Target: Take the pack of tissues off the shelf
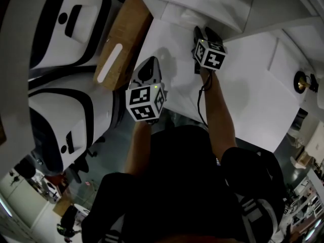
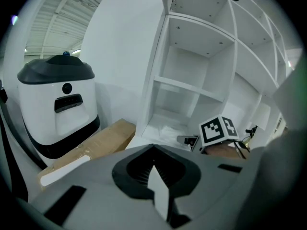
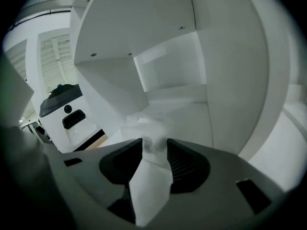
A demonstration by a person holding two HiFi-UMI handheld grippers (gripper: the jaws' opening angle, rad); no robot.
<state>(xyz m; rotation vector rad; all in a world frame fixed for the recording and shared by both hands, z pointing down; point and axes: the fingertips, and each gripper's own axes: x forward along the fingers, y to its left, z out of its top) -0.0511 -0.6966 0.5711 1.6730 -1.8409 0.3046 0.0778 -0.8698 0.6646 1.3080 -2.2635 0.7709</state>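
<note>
The tissues (image 3: 143, 126) lie in the bottom shelf (image 3: 192, 111) bay, at 12 o'clock just before the right hand-held gripper (image 3: 155, 146), whose jaws are wide. They are probably light and soft, with a slippery wrap: pinch across the middle. The left hand-held gripper (image 2: 154, 150) is closed and empty.

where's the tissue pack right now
In the right gripper view the tissue pack lies in the bottom compartment of the white shelf, just ahead of the right gripper, whose jaws stand open.

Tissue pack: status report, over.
Right tool open, tips at the tissue pack, no grip yet. Left tool shut, empty, outside the shelf. Pack lies on the shelf floor; nothing in the way.
</note>
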